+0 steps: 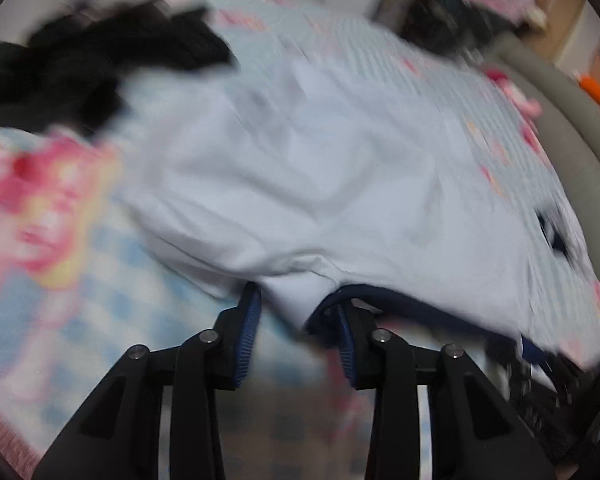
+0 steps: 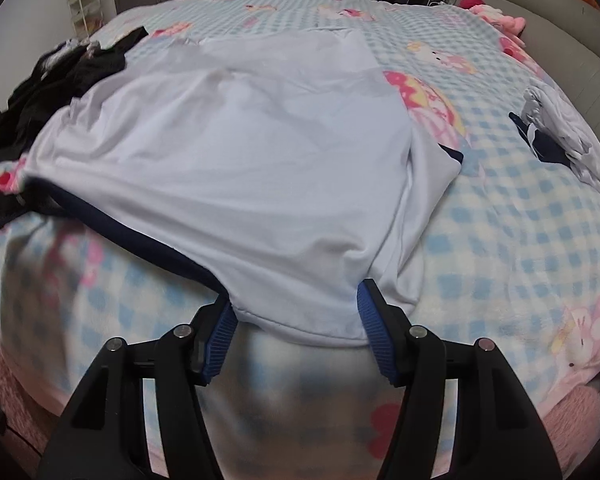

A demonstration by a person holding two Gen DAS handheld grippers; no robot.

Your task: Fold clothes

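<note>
White shirt [image 2: 236,152] lies spread on the bed [image 2: 520,240], back up, navy collar edge toward 6 o'clock, hem away at 12 o'clock. It takes up the middle of the checked blanket, presumably laid flat so it can be folded in place.

Right gripper [image 2: 296,312]: jaws stand part open with the near shoulder edge of the shirt between them. The cloth bridges the gap and drapes slack; the blue pads touch its edges, but whether they pinch I cannot tell. Likely positioned at the shoulder corner to lift that side.

Left gripper [image 1: 296,312]: its view is blurred. Jaws fairly narrow, a tuck of white cloth and the navy collar between them. The right pad seems to sit against the navy trim; a firm hold I cannot confirm. Its far end shows at 9 o'clock in the right wrist view, at the other shoulder.

Both grippers at the collar end suggests a two-corner lift, to carry the top of the shirt toward the hem.

Dark clothes [image 2: 56,88] are heaped at 10 o'clock, touching the shirt's far-left corner. A second white-and-navy garment [image 2: 560,136] sits crumpled at 3 o'clock, well apart, probably waiting its turn.

Risk: a slack grip may let one corner slip.
</note>
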